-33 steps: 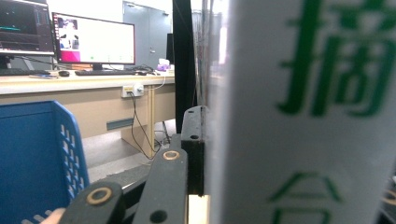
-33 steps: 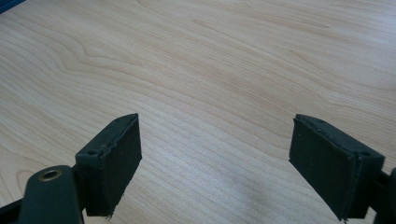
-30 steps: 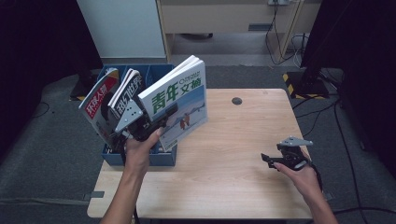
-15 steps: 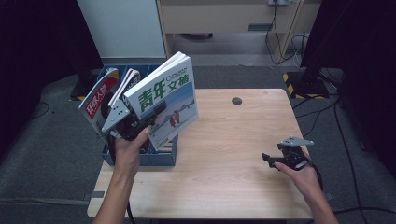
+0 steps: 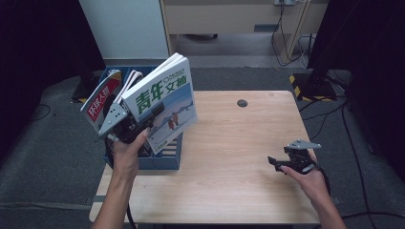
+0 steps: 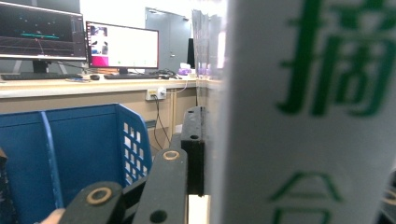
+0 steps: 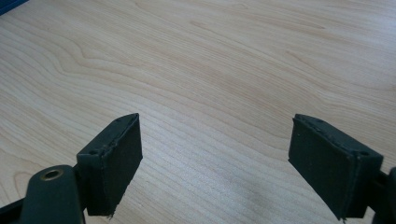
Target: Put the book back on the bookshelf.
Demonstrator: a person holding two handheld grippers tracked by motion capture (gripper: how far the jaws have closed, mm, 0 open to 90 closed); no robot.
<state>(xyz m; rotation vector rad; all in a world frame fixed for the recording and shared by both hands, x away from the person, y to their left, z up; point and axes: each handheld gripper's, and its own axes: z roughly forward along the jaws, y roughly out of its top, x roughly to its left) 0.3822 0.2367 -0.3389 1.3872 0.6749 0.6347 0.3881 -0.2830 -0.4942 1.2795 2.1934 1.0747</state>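
The blue rack point(image 5: 165, 160) sat at the left edge of the wooden table point(image 5: 239, 157), its slatted front facing me. Inside it leaned a red-covered magazine point(image 5: 99, 101) at the far left, and beside it another with a white page edge point(image 5: 133, 79); both tilted leftward against the dividers. In my left gripper view the rack's blue perforated wall point(image 6: 130, 144) stood just beside my jaw.

My left gripper point(image 5: 143, 125) was clenched on the green-titled magazine point(image 5: 167, 102), pinching it near its lower left part and holding it above the rack, tilted, its cover turned toward me. It was thick, with a white upper band carrying large green characters, and a pale blue picture below with small figures on it. Its white page block showed along the top edge.

My right gripper point(image 5: 279, 164) rested low over the bare table at the right, well apart from the rack, its jaws released and spread wide with nothing between them.
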